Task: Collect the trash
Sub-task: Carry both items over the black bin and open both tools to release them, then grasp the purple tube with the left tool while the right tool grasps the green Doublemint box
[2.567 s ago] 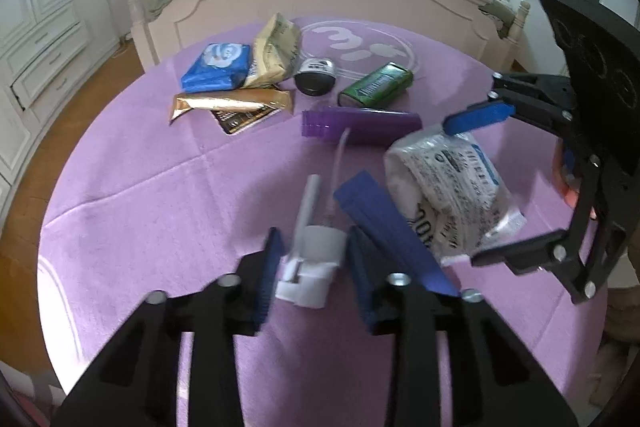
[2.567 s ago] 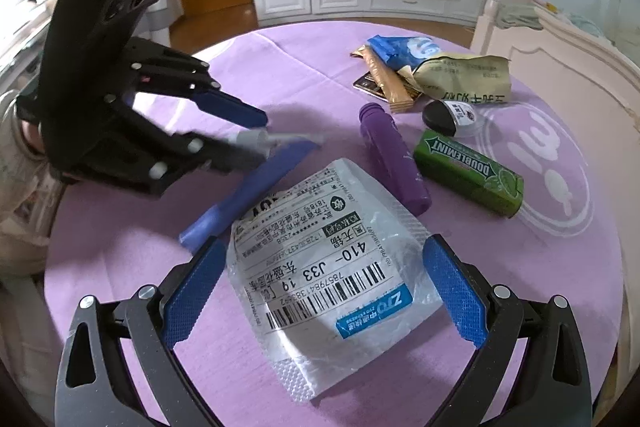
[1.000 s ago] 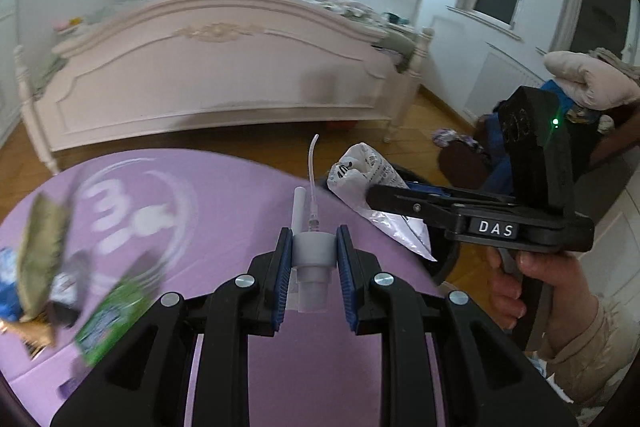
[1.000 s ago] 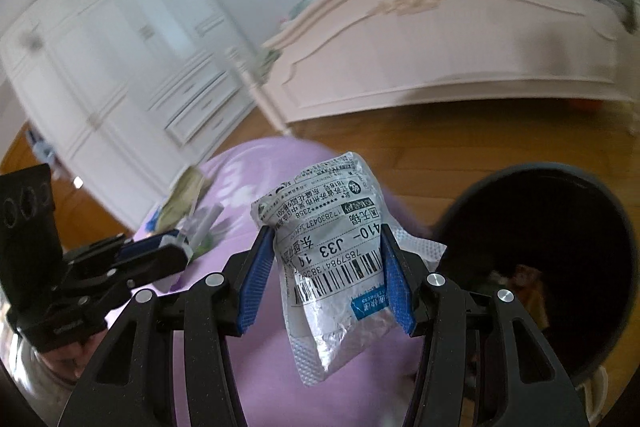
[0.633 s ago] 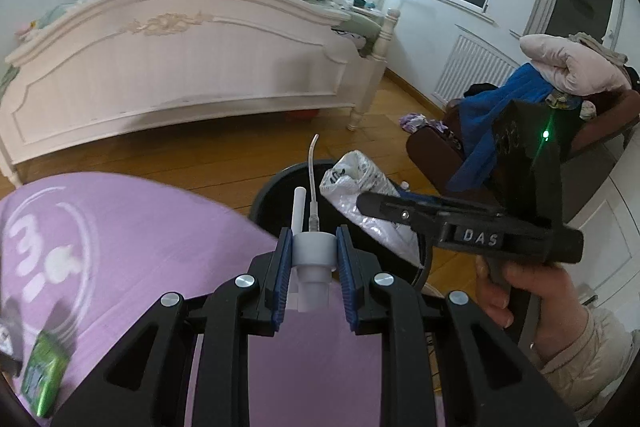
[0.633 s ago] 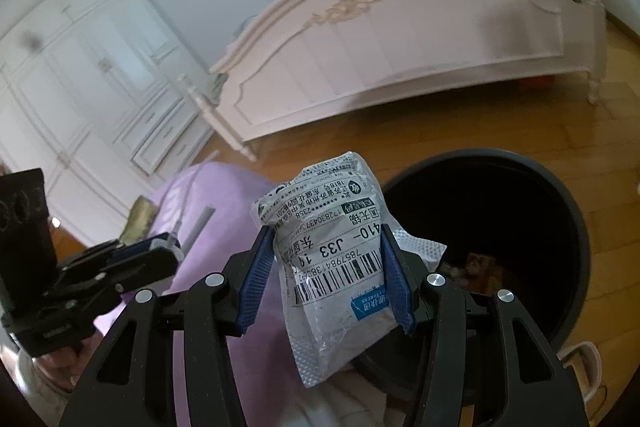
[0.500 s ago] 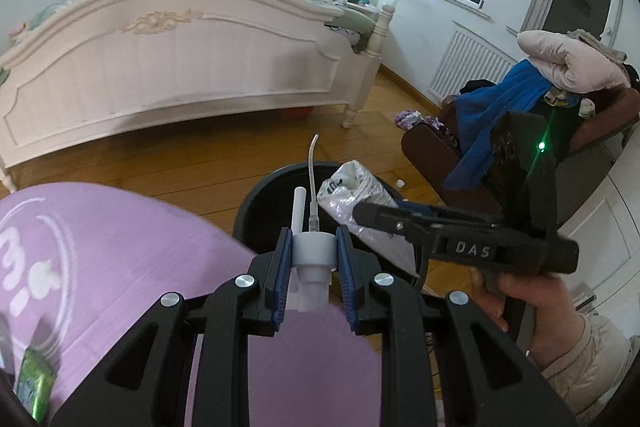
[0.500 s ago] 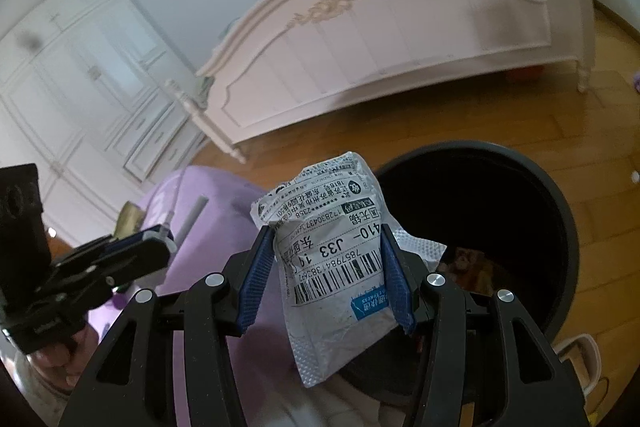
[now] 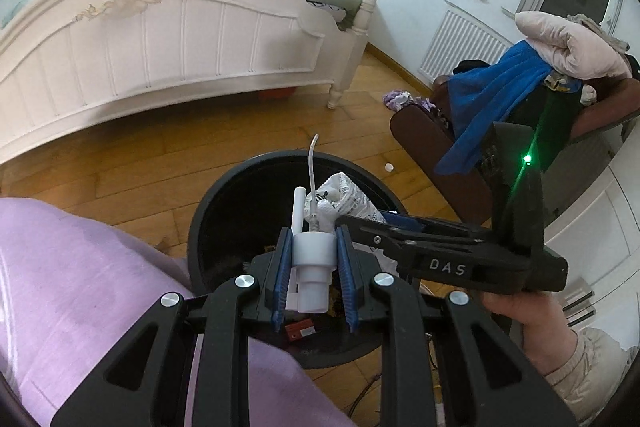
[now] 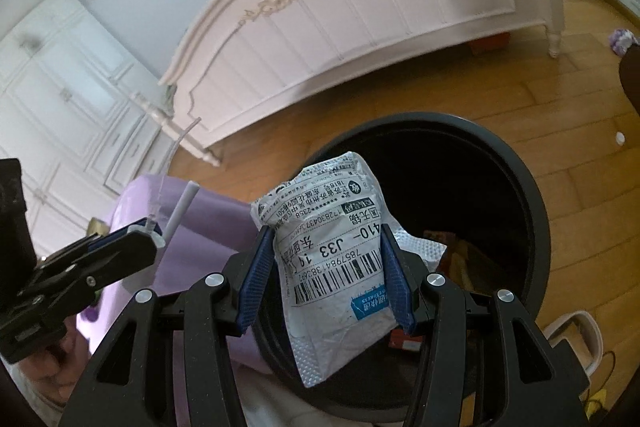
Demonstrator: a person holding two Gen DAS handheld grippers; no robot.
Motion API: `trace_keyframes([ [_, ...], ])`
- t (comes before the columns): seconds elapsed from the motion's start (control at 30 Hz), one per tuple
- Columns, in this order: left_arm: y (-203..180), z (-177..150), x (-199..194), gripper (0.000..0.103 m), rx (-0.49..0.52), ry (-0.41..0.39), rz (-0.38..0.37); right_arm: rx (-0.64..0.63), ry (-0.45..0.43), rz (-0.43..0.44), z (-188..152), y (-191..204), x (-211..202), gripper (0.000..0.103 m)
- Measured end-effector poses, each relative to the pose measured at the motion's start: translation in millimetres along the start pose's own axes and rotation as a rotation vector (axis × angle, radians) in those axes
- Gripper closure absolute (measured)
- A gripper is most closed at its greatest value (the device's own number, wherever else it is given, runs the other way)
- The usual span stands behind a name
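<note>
- The left gripper has its fingers clamped on a white pump, held over the near rim of the black bin on the floor.
- The right gripper has its fingers pressed on both sides of a grey mailer, which hangs over the bin's mouth.
- Both pieces sit close together over the bin; I reckon that if they let go at once, the mailer could catch on the pump's thin tube and hang up.
- The pump is nearer the rim than the middle, so it may clip the edge and bounce out onto the wood floor.
- The mailer is light and floppy; released off-centre it could drape over the rim rather than fall in.
- The desk, under purple cloth, stands right beside the bin, its edge touching or nearly so.
- Beyond are a white bed, a radiator, and a chair heaped with clothes.
</note>
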State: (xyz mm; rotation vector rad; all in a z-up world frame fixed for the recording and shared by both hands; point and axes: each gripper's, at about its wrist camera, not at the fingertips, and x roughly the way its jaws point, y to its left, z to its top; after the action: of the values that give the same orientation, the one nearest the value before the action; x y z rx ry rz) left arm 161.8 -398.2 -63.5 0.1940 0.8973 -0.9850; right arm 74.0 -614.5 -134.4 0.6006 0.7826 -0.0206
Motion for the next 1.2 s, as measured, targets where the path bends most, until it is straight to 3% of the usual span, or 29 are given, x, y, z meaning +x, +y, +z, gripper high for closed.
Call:
trace_keyframes([
  [0.33,-4,3,6,0.077,0.028,0.008,0.029,0.035,0.005,-0.036,2,-10,8,0.040],
  [0.37,-5,2,6,0.073,0.034,0.010,0.036,0.034,0.001,-0.039,2,-10,7,0.038],
  [0.5,-9,2,-4,0.038,0.059,-0.022,0.081,0.026,-0.006,-0.046,3,-6,4,0.036],
  [0.9,-10,-13,-55,0.034,0.061,-0.100,0.189,-0.050,-0.015,-0.018,1,33,-6,0.036],
  [1.2,17,-38,-96,0.034,-0.038,-0.133,0.260,-0.147,-0.005,0.021,-2,85,-6,0.036],
])
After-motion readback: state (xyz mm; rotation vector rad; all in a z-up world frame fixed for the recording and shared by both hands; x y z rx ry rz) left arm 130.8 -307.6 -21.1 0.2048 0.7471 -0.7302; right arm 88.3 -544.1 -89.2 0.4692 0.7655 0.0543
